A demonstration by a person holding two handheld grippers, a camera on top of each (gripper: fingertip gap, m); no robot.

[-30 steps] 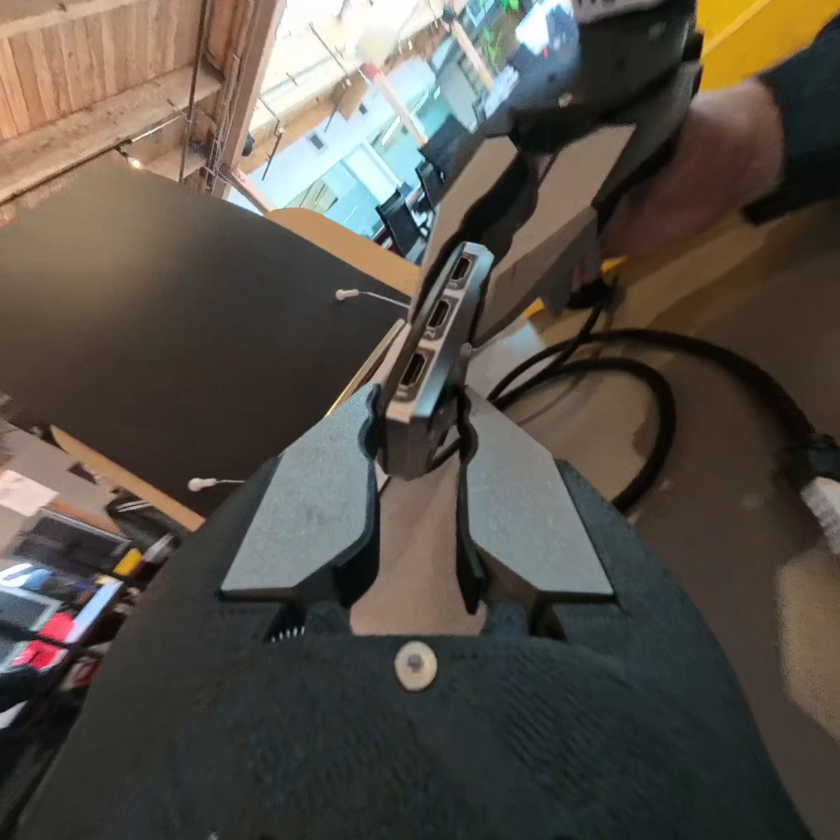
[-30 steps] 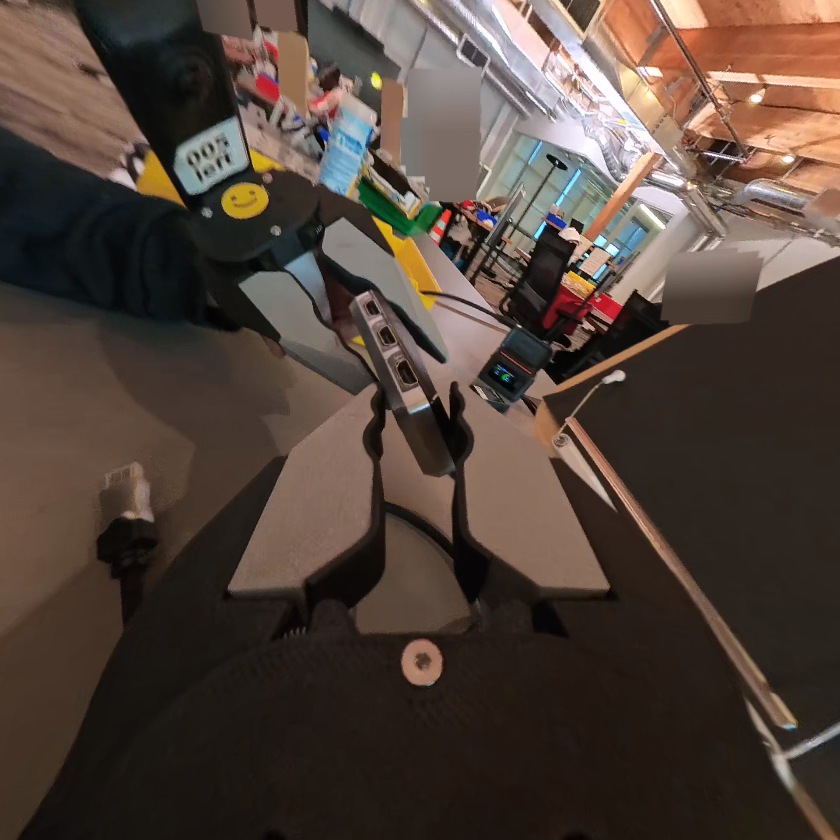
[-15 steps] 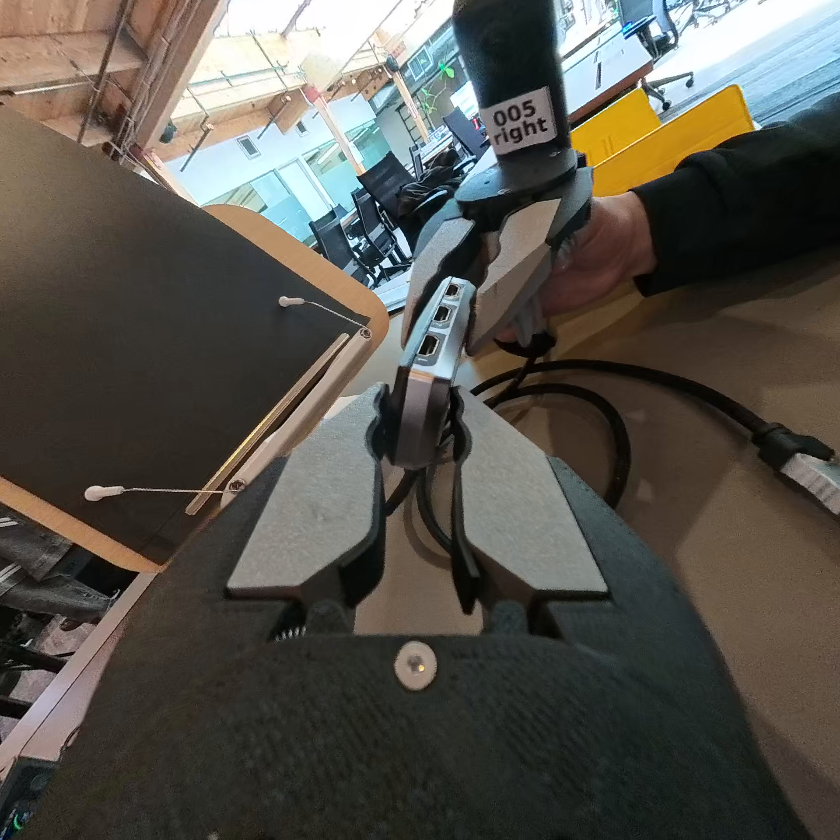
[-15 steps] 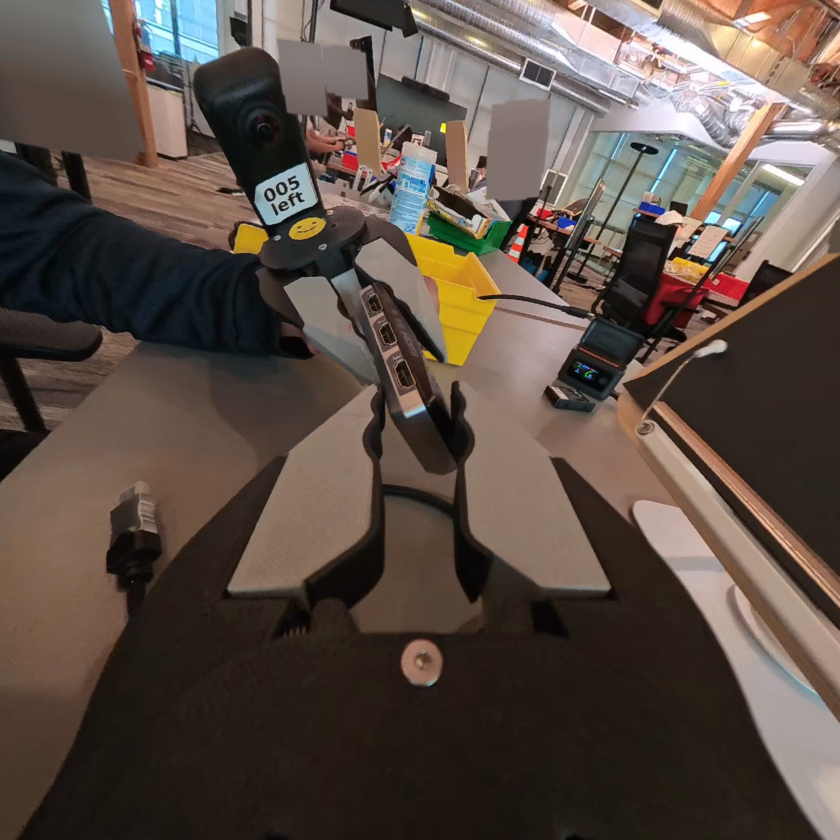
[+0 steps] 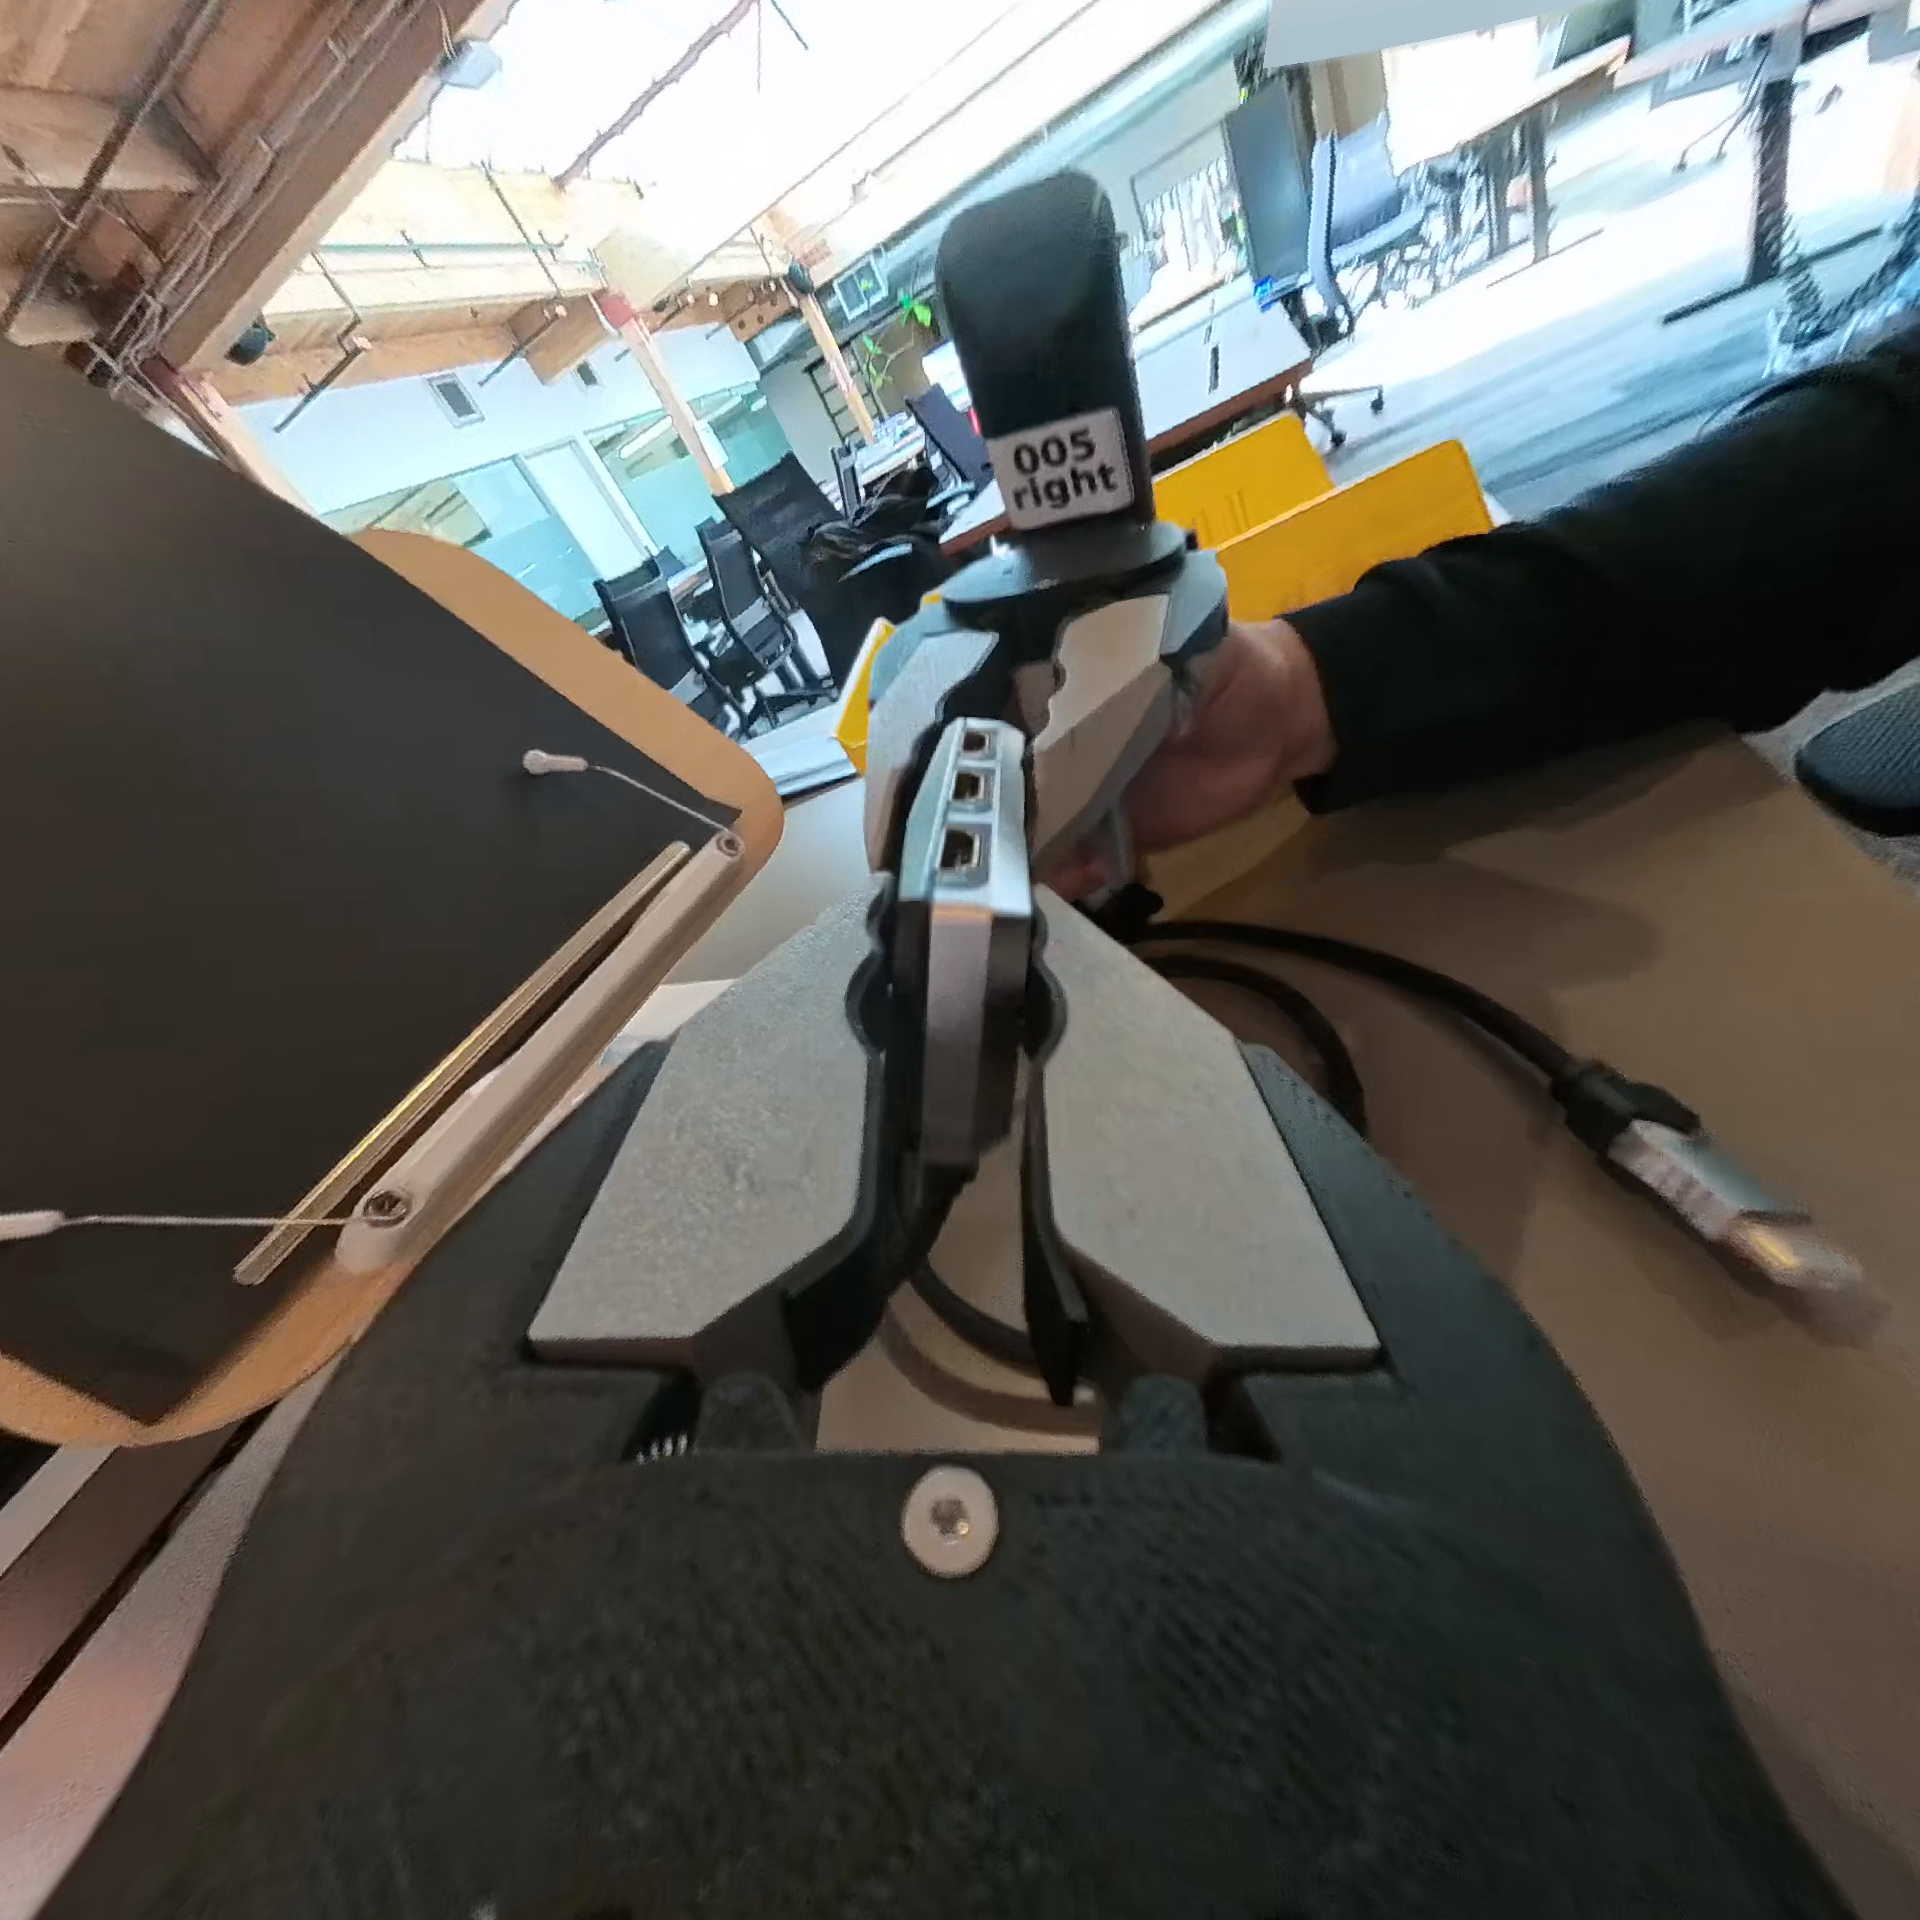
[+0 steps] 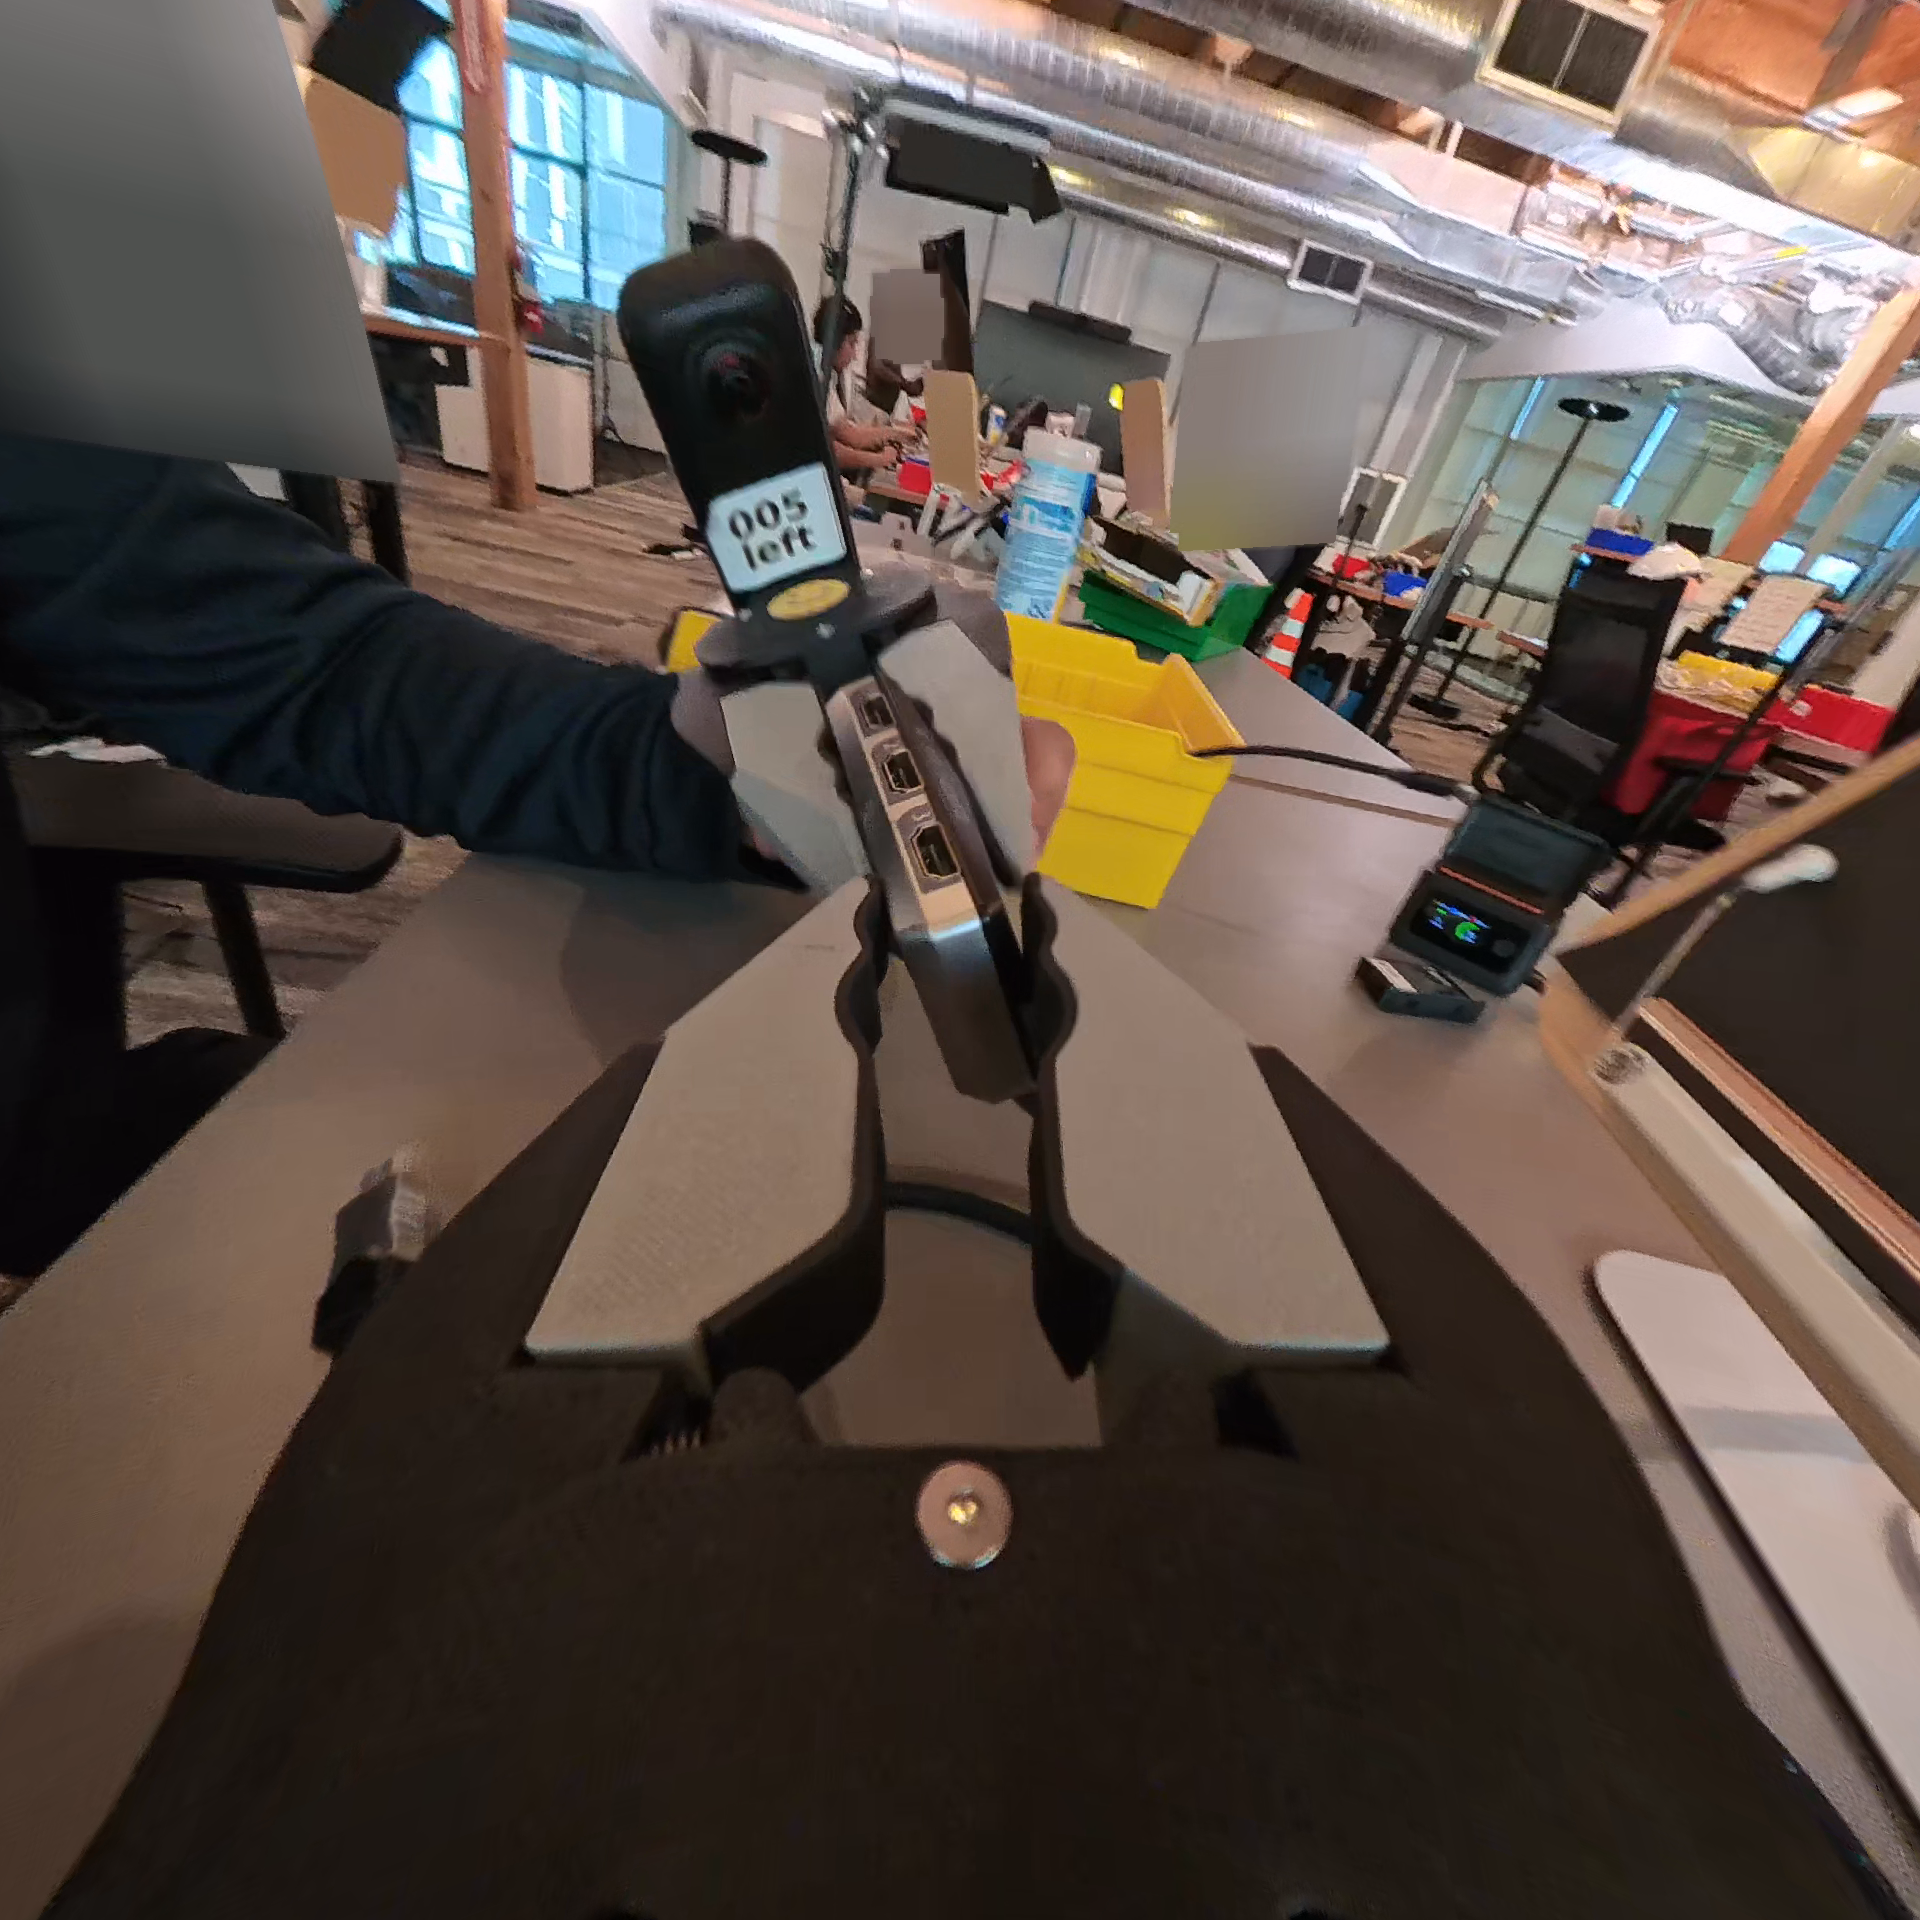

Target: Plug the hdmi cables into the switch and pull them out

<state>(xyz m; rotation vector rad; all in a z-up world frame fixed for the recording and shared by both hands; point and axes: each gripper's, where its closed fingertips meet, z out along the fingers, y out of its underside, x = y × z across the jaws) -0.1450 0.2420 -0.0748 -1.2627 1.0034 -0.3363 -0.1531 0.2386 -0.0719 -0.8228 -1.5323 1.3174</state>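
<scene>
The grey metal HDMI switch (image 5: 961, 997) is held off the table edge-up, its three ports showing empty. My left gripper (image 5: 958, 925) is shut on its near end. My right gripper (image 5: 971, 758) is shut on the far end, held by a hand in a dark sleeve. In the right wrist view the switch (image 6: 940, 935) sits between my right gripper's tips (image 6: 951, 914), and the left gripper (image 6: 894, 769) clamps the other end. A black HDMI cable (image 5: 1382, 987) lies loose on the table with its silver plug (image 5: 1704, 1195) to the right. That plug (image 6: 379, 1236) shows blurred.
A black board with a wooden rim (image 5: 260, 831) leans at the left, and shows at the right in the right wrist view (image 6: 1787, 935). A yellow bin (image 6: 1122, 769), a small screen device (image 6: 1475, 914) and a white pad (image 6: 1766, 1413) lie on the grey table (image 6: 1299, 935). The grippers are tip to tip, or close to it.
Both grippers stay shut on the switch and have swung together. The views have levelled out, and the switch now stands more upright between them.
</scene>
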